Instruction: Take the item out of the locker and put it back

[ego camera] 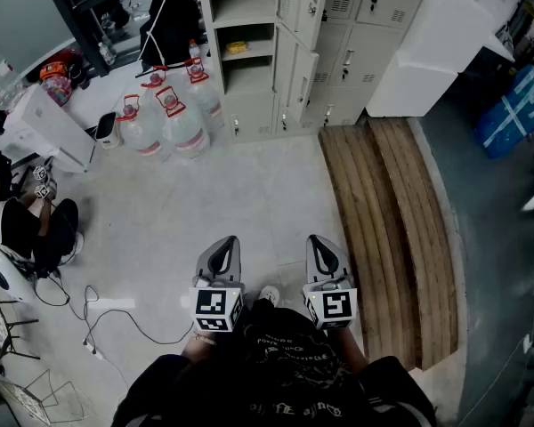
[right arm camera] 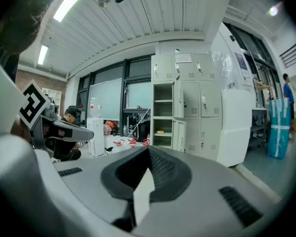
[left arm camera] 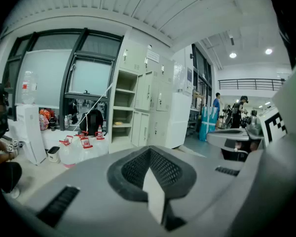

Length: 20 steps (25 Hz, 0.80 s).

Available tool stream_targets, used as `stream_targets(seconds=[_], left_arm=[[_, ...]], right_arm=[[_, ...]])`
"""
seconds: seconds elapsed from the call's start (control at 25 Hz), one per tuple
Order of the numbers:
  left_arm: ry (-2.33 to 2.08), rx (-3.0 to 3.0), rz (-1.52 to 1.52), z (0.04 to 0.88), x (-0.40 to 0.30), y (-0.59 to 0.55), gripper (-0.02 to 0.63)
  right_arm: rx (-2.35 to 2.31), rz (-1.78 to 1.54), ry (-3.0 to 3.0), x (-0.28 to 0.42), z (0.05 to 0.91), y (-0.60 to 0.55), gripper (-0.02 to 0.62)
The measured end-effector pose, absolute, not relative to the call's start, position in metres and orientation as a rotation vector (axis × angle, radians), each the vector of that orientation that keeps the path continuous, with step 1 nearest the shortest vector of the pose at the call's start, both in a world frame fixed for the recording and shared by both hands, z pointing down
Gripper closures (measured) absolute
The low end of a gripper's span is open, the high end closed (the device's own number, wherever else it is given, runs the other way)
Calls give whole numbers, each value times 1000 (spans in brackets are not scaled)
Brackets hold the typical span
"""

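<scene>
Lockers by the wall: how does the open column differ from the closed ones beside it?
The open column shows its shelves, doors swung aside; the closed lockers show only doors. A yellow item lies on one shelf of the open column; the closed lockers' insides are hidden. By the open column stand water jugs, by the closed lockers a white box. Both share the same pale colour.

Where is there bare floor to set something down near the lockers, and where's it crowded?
Bare floor runs straight ahead to the lockers, between the water jugs and the wooden planks. Crowded at left: jugs, a seated person and cables.
</scene>
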<state>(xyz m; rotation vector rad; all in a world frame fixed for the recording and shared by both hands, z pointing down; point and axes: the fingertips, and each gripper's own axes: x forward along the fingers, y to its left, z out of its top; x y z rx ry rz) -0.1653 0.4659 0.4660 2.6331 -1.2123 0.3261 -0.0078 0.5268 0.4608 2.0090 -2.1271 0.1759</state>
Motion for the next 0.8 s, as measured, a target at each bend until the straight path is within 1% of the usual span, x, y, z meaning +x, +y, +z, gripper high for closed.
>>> stream_targets(seconds=[0.16, 0.4, 0.8], left_arm=[[-1220, 2645, 290, 467, -174, 465, 600], [-1248, 2635, 262, 465, -179, 466, 600], [-1278, 2609, 263, 472, -180, 461, 600]], right_arm=[[1991, 104, -2152, -21, 454, 519, 592], [1952, 97, -2184, -32, 454, 520, 592], [1983, 138, -2206, -20, 455, 504, 591]])
